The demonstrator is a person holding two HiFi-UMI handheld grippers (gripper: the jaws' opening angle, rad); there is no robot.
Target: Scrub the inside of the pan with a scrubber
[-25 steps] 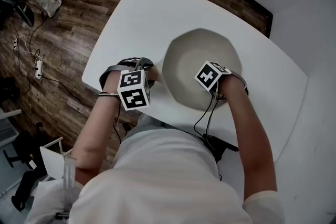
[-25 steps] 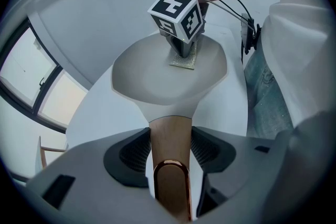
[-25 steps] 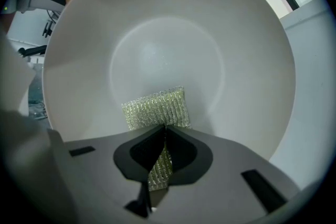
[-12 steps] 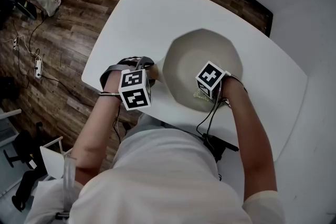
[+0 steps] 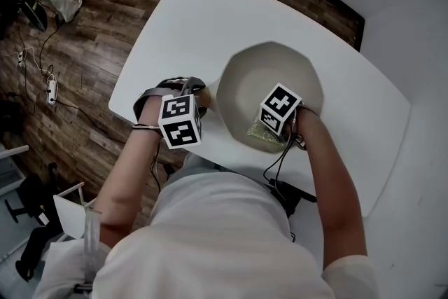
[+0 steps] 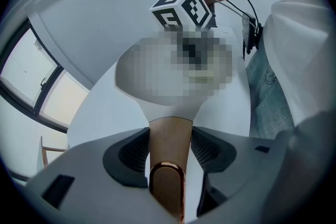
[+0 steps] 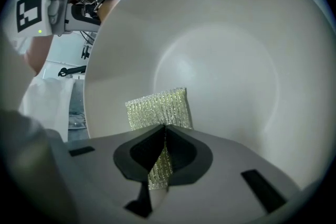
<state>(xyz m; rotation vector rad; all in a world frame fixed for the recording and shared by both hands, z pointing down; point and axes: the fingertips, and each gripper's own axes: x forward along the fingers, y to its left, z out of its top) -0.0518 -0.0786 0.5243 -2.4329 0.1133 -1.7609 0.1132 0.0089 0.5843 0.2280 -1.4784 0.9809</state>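
Coarse, glittering mesh forms the scrubber (image 7: 157,107), set against the smooth, matt cream inside of the pan (image 7: 226,50). Its handle (image 6: 169,139) looks like pale satin wood, tipped with a glossy copper-toned metal loop (image 6: 167,165). The bench (image 5: 182,17) is smooth white and the floor (image 5: 77,87) is dark wood plank.

Across the head view's upper left and right side the table (image 5: 183,19) lies bare, open for passing. The pan (image 5: 269,70) fills the centre. Its upper half is free, but the right gripper (image 7: 164,136) and scrubber (image 5: 257,132) crowd the lower wall. At centre left, the left gripper (image 5: 197,100) blocks the handle (image 6: 169,136).
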